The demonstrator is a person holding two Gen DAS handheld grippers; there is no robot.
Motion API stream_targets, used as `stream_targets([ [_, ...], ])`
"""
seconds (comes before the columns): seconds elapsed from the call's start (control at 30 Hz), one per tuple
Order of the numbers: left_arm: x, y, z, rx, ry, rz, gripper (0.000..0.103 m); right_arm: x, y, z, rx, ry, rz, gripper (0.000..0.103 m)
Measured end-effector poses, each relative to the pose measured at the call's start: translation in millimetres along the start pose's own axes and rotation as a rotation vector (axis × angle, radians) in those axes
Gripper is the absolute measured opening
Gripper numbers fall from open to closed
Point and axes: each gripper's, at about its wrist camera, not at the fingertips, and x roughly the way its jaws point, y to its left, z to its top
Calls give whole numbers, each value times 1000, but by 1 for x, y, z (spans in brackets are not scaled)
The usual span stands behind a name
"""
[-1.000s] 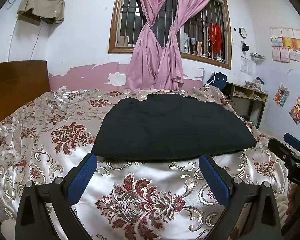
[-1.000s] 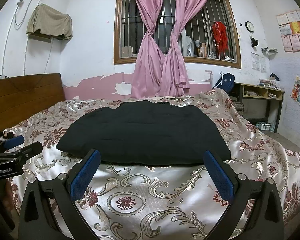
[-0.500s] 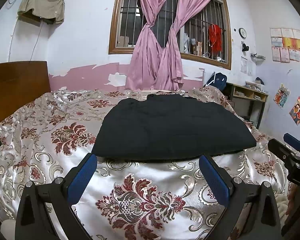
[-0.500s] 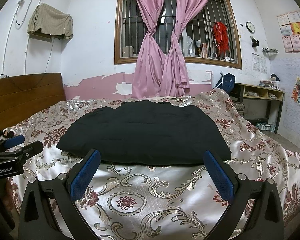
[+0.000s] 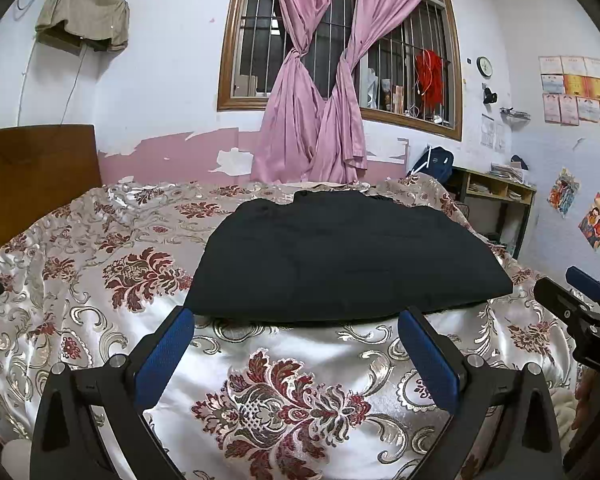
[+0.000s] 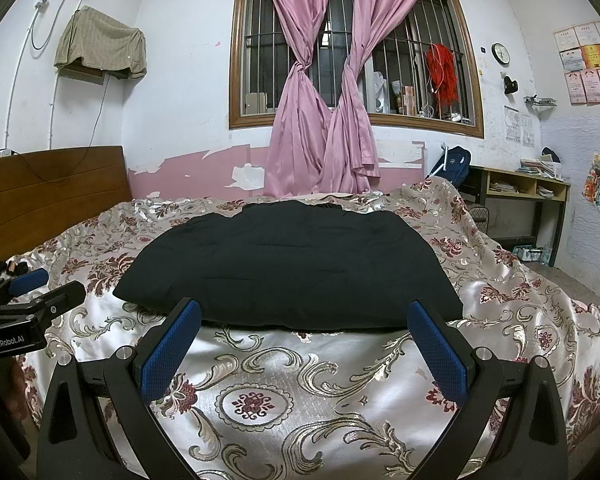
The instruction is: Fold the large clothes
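While the left wrist view looks across the bed, the black garment lies flat mid-bed on the floral satin bedspread, in a compact, roughly rectangular block with straight side edges. Left hand-held gripper hovers just short of the near edge, jaws spread wide, holding nothing. Right hand-held gripper shows at the right edge of this view, beside the garment's near right corner.

Right wrist view: same garment, near edge just beyond the blue pads. Right hand-held gripper is also wide open and empty. Left hand-held gripper sits at the left edge of the frame, off the near left corner.

Stage is ambiguous: the outline fits either a garment laid out flat for folding or one already folded into a block. Can't tell the layer count from here.

Handling, my read: soft, limp, fairly thick fabric, moderate weight, will drape and sag when lifted. The satin underneath looks slick, so the cloth may slide rather than peel up. Best holds are the two near corners or the side hems, pinching all layers; a mid-edge grab would bunch it.
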Motion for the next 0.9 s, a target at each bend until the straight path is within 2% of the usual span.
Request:
stream_targets([
  [0.9, 0, -1, 0, 1, -3, -2, 103, 0, 0, -1, 2, 0, 1, 101],
])
